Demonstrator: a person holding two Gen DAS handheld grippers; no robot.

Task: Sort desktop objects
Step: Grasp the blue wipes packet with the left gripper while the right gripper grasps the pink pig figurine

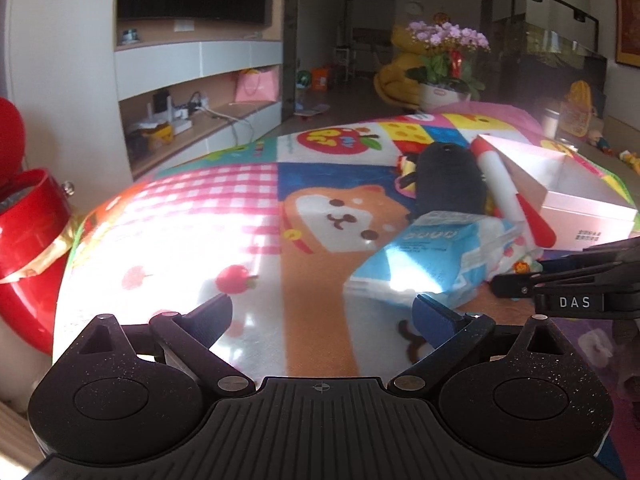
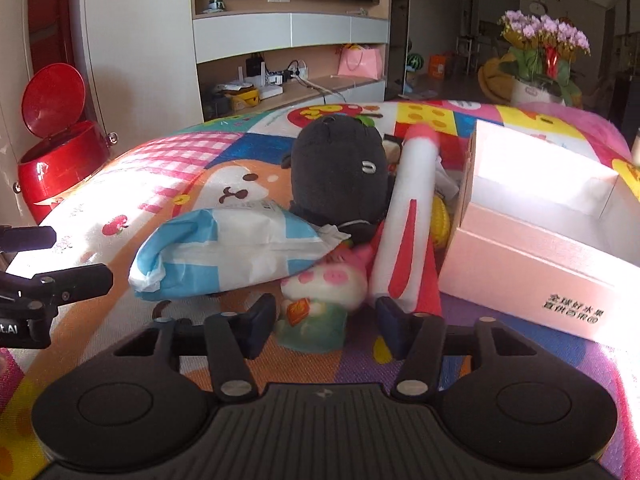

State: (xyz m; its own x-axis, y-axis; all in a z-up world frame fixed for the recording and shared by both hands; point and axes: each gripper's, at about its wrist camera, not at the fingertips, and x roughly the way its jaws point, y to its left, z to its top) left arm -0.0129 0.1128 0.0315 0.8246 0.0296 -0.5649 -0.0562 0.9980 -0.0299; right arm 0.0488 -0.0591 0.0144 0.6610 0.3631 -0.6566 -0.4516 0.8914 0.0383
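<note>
- The work surface is a table under a brightly printed cartoon cloth [image 1: 224, 216], with a dog-and-bread motif at its centre.
- The left gripper [image 1: 324, 316] hovers over a bare, sunlit part of the cloth. Its jaws stand wide apart and nothing lies between them.
- The right gripper [image 2: 326, 326] sits low over the cloth at the near edge of the pile. Its jaws are partly closed around a small pink-and-white pig figurine with a green base [image 2: 320, 300]. The figurine stands between the fingers; whether the pads press on it cannot be told.
- A blue-and-white soft plastic packet [image 2: 232, 252] lies just behind and to the left of the figurine.
- A black plush toy [image 2: 340, 172] rests behind the packet, touching it.
- A white cylindrical toy rocket with red fins and a red tip [image 2: 408, 216] leans beside the plush toy, its lower end near the right finger.
- An open pink cardboard box [image 2: 532, 264] stands just right of the rocket.
- A red lidded bin [image 2: 56, 160] stands off the table to the left.
</note>
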